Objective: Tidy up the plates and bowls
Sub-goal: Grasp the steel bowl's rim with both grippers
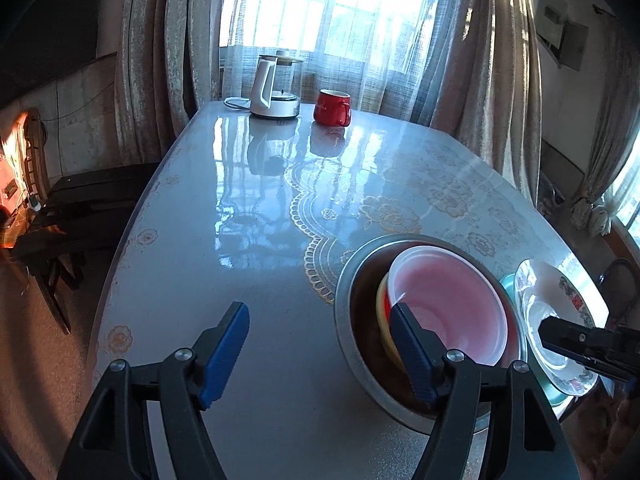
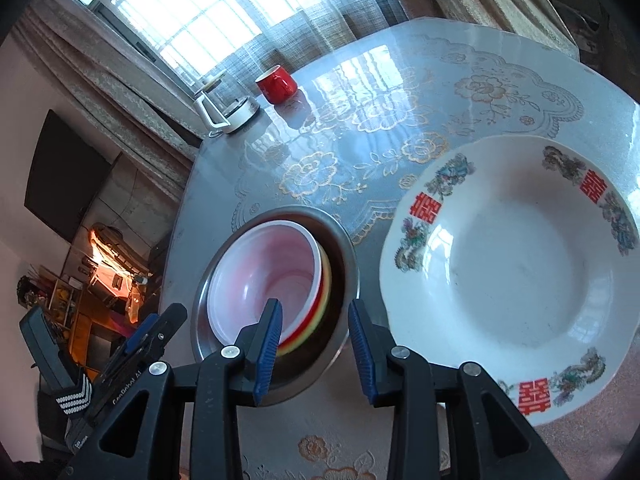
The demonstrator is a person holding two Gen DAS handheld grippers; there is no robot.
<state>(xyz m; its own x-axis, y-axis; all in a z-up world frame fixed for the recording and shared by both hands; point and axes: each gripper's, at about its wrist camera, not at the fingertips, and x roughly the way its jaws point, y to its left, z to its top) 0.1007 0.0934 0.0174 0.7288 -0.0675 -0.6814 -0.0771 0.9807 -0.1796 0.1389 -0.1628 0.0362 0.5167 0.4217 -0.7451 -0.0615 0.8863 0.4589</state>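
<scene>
Red mug (image 1: 333, 107) beside kettle (image 1: 275, 88)

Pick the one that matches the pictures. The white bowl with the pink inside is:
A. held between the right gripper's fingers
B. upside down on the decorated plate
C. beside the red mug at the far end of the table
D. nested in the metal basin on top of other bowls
D: the pink-and-white bowl sits on red and yellow bowls inside the metal basin, apart from the decorated plate beside it.

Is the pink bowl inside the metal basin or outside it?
Inside. The pink bowl sits tilted on other nested bowls, all within the rim of the metal basin.
</scene>
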